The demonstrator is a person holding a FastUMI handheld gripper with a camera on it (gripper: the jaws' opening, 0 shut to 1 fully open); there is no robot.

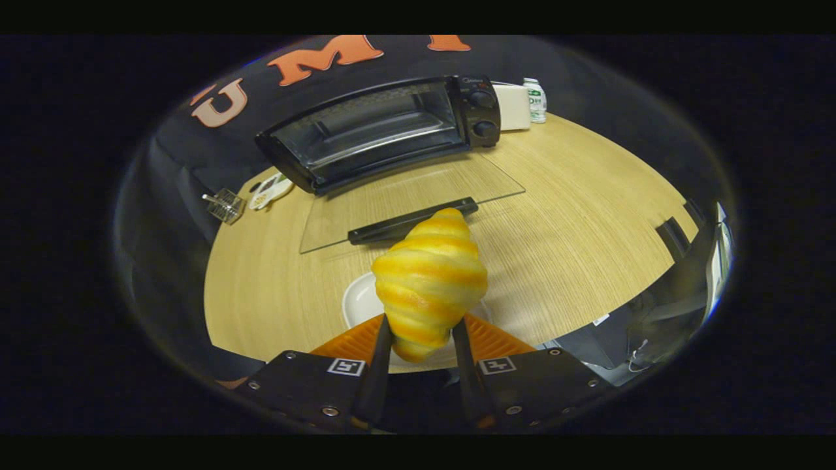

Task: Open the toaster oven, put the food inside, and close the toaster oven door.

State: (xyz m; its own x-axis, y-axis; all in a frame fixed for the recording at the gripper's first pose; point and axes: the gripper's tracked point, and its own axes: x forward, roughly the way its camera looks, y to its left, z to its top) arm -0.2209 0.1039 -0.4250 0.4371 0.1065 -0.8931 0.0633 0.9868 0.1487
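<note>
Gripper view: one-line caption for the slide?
Gripper shut on croissant above white plate, facing the toaster oven with its glass door open.

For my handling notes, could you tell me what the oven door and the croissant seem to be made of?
Oven door: clear glass, since the table grain shows through it, with a dark handle bar. Croissant, clamped in the tool: glossy, evenly coloured, probably a plastic or foam replica.
</note>
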